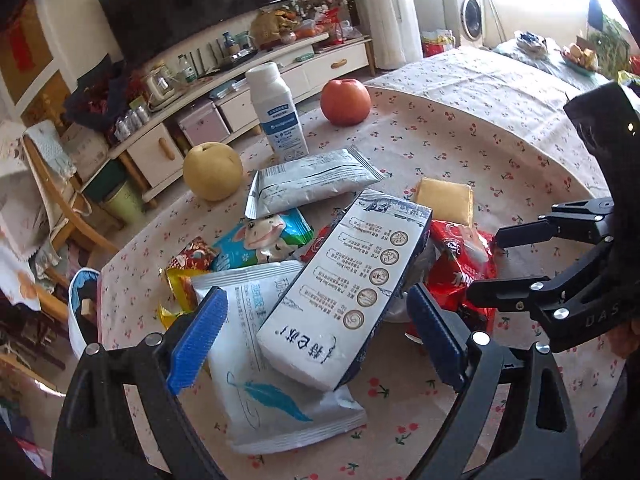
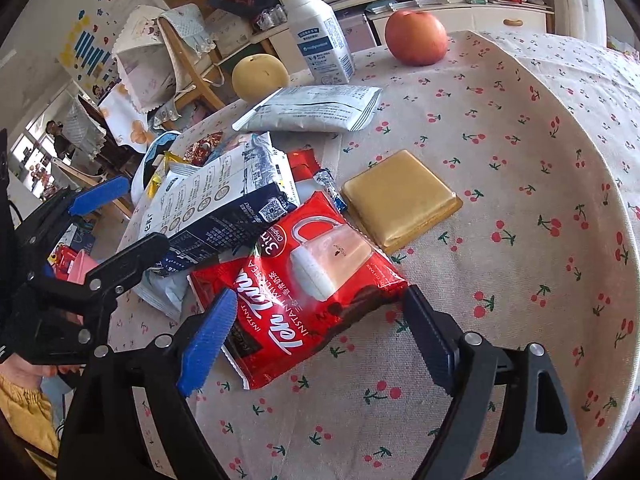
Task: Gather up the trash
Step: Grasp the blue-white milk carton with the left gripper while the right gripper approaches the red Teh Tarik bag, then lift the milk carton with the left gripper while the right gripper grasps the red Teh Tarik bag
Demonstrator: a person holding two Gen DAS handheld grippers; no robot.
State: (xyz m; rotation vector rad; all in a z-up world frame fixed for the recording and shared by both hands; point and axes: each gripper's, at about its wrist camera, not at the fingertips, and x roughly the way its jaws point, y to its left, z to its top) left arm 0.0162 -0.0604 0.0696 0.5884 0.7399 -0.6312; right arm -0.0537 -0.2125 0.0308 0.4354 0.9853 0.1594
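Observation:
A heap of wrappers lies on the cherry-print tablecloth (image 1: pixel 460 152). On top lies a flattened white and navy milk carton (image 1: pixel 344 292), between the fingers of my open left gripper (image 1: pixel 316 292); its blue pads stand clear of the carton's sides. Under the carton is a white packet with a blue feather (image 1: pixel 272 400). My right gripper (image 2: pixel 320 292) is open wide, and a red instant milk tea packet (image 2: pixel 304 280) lies on the cloth between its fingers. The left gripper (image 2: pixel 120 224) straddles the carton (image 2: pixel 216 204) in the right wrist view. The right gripper (image 1: pixel 486 266) hangs over the red packet (image 1: pixel 460 276).
A silver-white wrapper (image 1: pixel 312 180), a blue cow wrapper (image 1: pixel 268 240), gold and red wrappers (image 1: pixel 184 276) and a golden square packet (image 2: pixel 400 200) lie around. A white bottle (image 1: pixel 276 112), an apple (image 1: pixel 346 102) and a pear (image 1: pixel 212 172) stand behind. A white bin (image 1: pixel 80 312) sits at the table's left edge.

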